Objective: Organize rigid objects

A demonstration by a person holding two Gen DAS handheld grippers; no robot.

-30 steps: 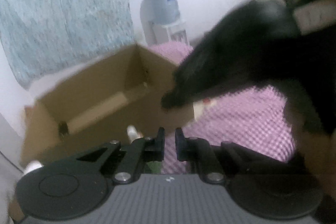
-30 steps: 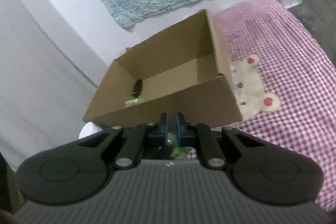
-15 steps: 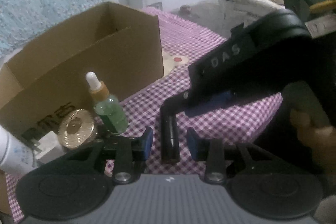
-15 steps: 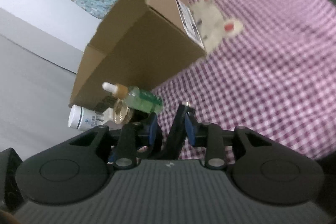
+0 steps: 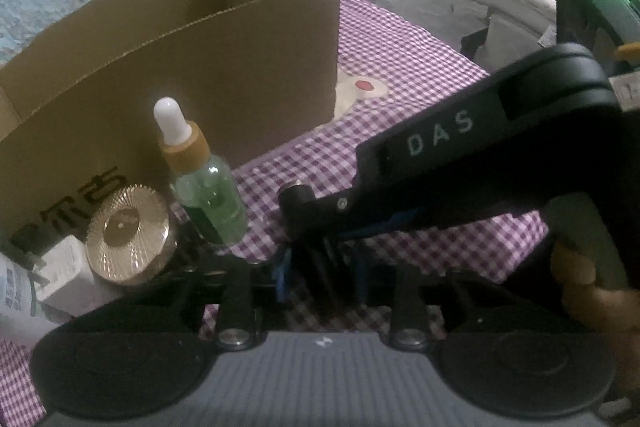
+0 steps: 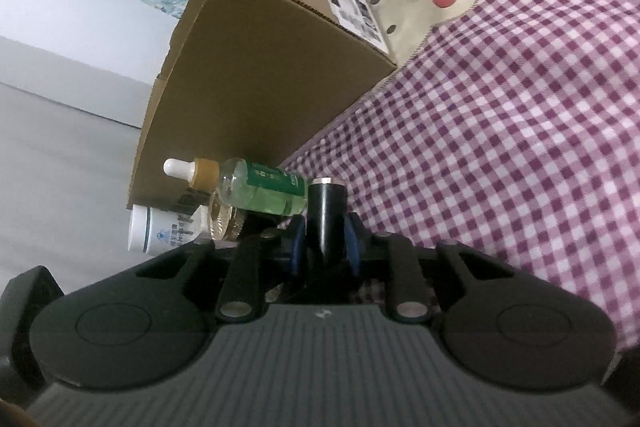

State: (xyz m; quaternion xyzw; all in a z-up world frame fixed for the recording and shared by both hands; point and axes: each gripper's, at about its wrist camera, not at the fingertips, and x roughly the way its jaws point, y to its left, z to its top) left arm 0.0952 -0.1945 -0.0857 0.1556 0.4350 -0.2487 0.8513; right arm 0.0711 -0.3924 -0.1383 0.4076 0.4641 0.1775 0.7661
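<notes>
Fingers around one black tube

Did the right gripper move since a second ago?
Yes. The right gripper came down: the cardboard box was seen from above then, and now its side towers over the camera.

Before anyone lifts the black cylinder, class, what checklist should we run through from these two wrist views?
1. Right gripper has the black cylinder: jaws closing, cylinder between the pads: ok.
2. Left gripper not pinching it: fingers stand apart on either side of the cylinder: ok.
3. Green dropper bottle clear of the cylinder: upright, very close to its far end: cannot tell.
4. Cardboard box open at the top: ok.
5. Room inside the box: floor hidden: cannot tell.
</notes>
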